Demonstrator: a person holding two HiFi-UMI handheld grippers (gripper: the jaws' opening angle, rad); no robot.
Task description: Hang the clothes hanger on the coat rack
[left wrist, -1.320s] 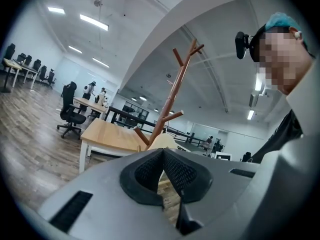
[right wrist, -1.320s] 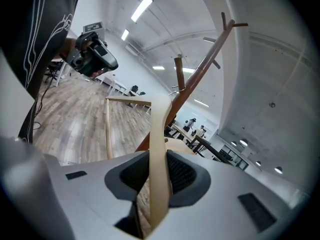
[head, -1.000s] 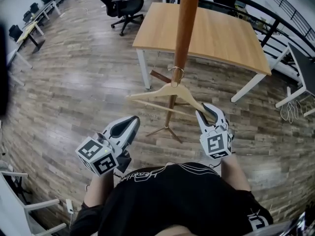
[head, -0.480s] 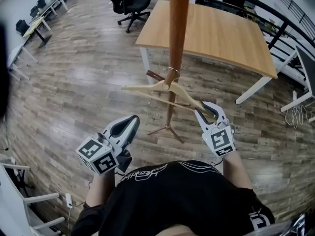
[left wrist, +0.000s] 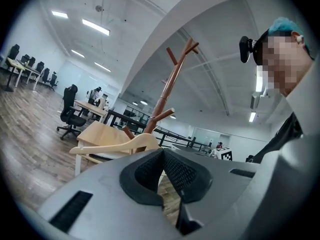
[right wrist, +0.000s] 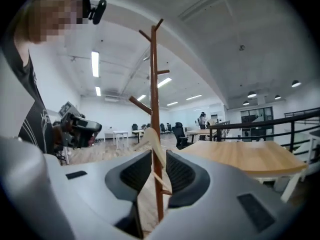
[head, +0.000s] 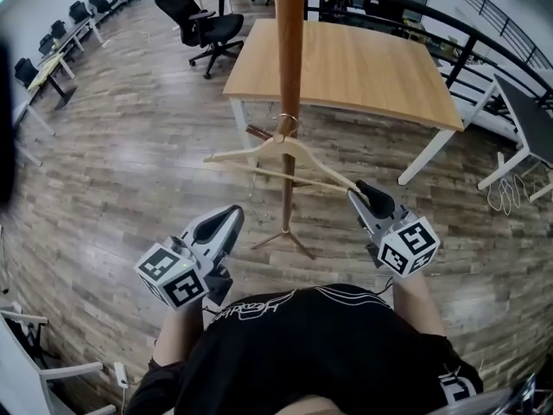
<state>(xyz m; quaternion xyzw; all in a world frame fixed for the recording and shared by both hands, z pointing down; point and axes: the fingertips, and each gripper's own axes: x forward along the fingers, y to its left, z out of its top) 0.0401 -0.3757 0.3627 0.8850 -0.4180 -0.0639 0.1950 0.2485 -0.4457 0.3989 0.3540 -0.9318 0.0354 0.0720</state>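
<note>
Hanger (head: 259, 156) has swung left; hook now against rack (head: 289, 50) pole, by a low peg (head: 259, 134); seated or not, unclear. Right hand-held gripper (head: 370, 195) clamps its arm tip. Left hand-held gripper (head: 230, 216) closed, empty. Likely light, stiff wood; end grip may pivot.

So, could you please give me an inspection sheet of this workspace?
Surface: wood plank floor.
Job's things: coat rack upright; hanger with its hook at the pole, seating unclear.
Clutter: nothing seen.
Grippers: right tool shut on the hanger's end; left tool shut, empty.
Cables: white loops on the floor, far right.
Surroundings: wooden table, office chair, railing.
</note>
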